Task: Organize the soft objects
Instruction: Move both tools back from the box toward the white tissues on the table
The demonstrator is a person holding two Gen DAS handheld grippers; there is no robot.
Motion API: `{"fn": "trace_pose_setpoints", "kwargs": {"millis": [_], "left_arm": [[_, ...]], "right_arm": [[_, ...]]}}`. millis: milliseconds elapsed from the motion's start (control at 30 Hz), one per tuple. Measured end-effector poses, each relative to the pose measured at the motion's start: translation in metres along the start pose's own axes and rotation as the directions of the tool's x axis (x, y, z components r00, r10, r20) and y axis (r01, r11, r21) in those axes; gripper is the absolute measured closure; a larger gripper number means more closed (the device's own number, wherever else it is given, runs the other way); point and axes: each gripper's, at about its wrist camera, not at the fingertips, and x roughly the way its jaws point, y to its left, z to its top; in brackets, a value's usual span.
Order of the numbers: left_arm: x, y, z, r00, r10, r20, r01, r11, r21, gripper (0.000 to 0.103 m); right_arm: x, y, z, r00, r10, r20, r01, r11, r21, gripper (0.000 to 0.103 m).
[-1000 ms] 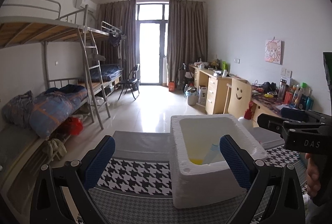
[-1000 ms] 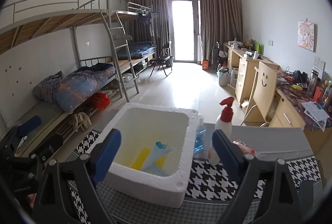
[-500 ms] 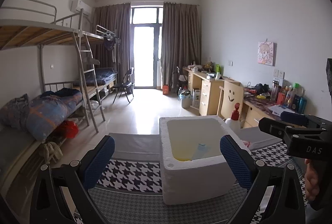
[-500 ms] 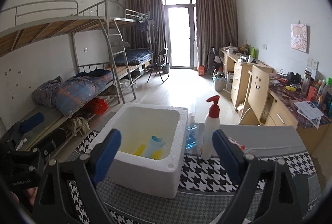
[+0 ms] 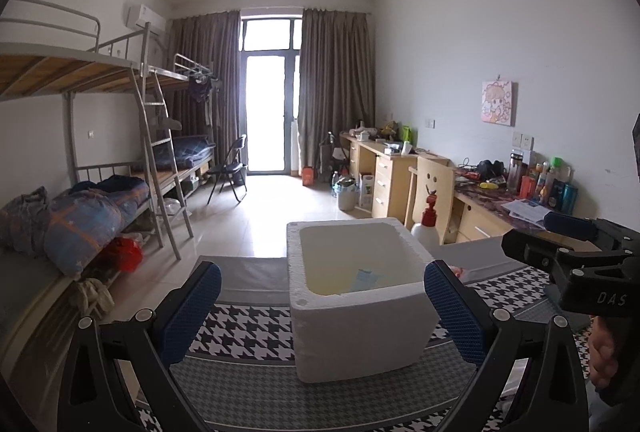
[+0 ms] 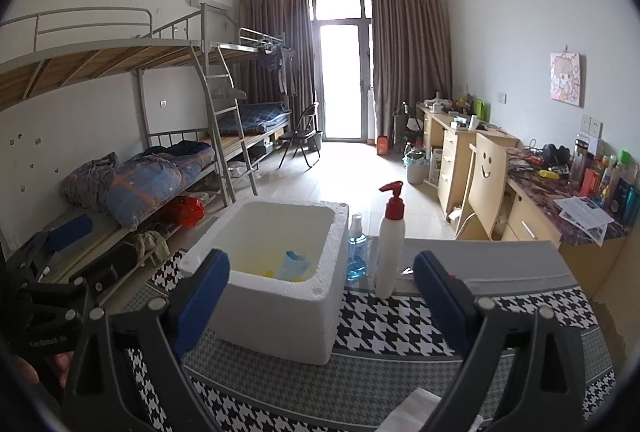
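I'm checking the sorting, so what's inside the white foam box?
Inside the foam box, a light blue soft item lies on something yellow at the bottom. The near wall hides the rest of the floor.

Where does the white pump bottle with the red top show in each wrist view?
Left wrist: white pump bottle with red top right of centre, partly hidden behind the box's far right corner.
Right wrist: centre, fully visible, right of the box.
Shared landmark: white foam box.
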Motion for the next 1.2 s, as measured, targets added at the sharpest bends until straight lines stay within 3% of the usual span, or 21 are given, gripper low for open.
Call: {"fn": "trace_pose_setpoints", "kwargs": {"millis": [567,1200], "left_arm": [[-0.016,-0.016,-0.008,0.999,-0.053,0.014,0.053,0.999,0.008,0.001],[-0.023,-0.025,-0.029,0.997,-0.066,0.028,0.066,0.998,-0.006,0.001]], "right_arm": [[-0.028,-0.009,-0.019,0.999,-0.04,0.037,0.039,0.999,0.013,0.008],[-0.046,-0.022,-0.048,0.994,-0.099,0.049,0.097,0.995,0.033,0.008]]}}
